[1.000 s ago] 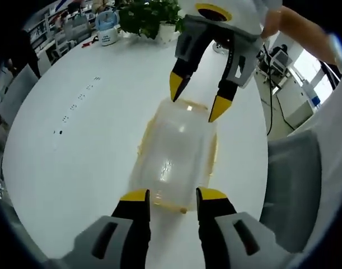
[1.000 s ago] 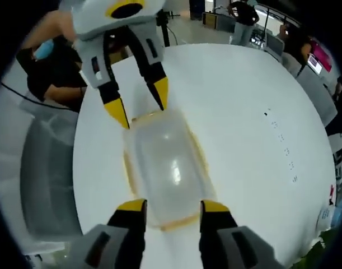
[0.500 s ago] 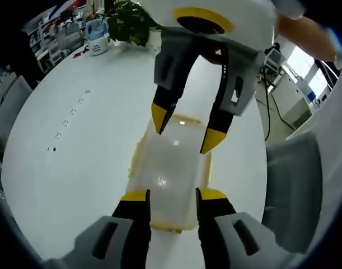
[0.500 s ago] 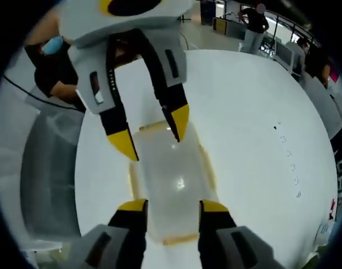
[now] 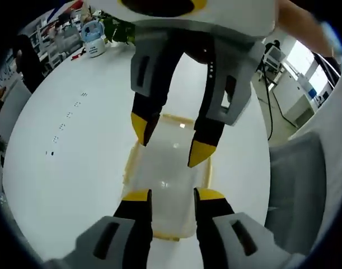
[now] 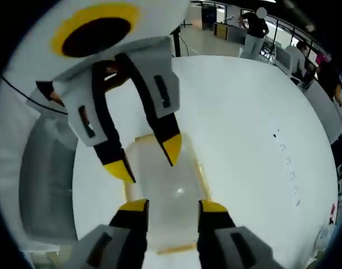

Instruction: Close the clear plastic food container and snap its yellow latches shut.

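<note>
- The clear food container (image 5: 166, 185) lies flat on the white table (image 5: 75, 162), lid seemingly down and yellow latches (image 5: 127, 168) along its rim (latched or not, I cannot tell).
- Over the container, the left gripper (image 5: 167, 195) and right gripper (image 6: 167, 207) face each other, jaws apart.
- Judged step: pressing. Next, lower onto the latches.

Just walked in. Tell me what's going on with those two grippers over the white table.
A person holds two yellow-tipped grippers over a clear plastic food container with yellow latches lying on the round white table. The left gripper and right gripper face each other above its lid, both with jaws open. Neither visibly grips a latch.
</note>
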